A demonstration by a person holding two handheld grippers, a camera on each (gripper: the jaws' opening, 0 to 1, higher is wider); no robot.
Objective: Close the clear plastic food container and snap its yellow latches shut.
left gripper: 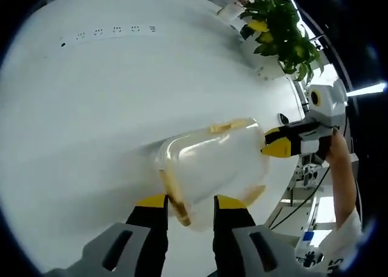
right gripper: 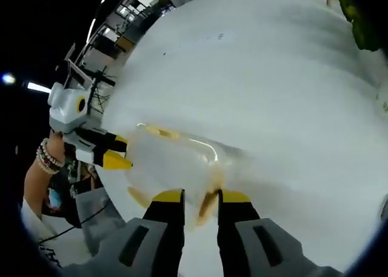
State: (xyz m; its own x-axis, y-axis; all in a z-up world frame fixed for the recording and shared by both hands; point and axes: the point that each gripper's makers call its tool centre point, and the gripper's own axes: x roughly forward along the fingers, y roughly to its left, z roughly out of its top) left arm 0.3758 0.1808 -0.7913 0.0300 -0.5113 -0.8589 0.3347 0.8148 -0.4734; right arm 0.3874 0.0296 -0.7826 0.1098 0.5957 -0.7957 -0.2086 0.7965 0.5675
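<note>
the clear plastic food container (left gripper: 209, 165) sits on the white bench (left gripper: 91, 107), with a gripper at each end of it. in the left gripper view the left gripper (left gripper: 190, 202) has its yellow-tipped jaws a little apart, one on either side of a yellow latch (left gripper: 173, 195) at the near end; whether they actually touch the latch i cannot tell, since the frame is smeared. the right gripper (right gripper: 200, 197) straddles the latch at the opposite end (right gripper: 209, 203) in just the same way, jaws apart.

the risk, as i judge it, is the box skating on the smooth bench: a push on one latch with no matching brace from the other side could slide or tip it, and a latch could slip off its lip if the lid is not seated flat. i can't make out from here whether the lid is fully down.

the left gripper view takes in a potted plant (left gripper: 279, 28) at the far edge of the bench. the right gripper view shows a beaded bracelet (right gripper: 43, 156) on the wrist behind the left gripper.
</note>
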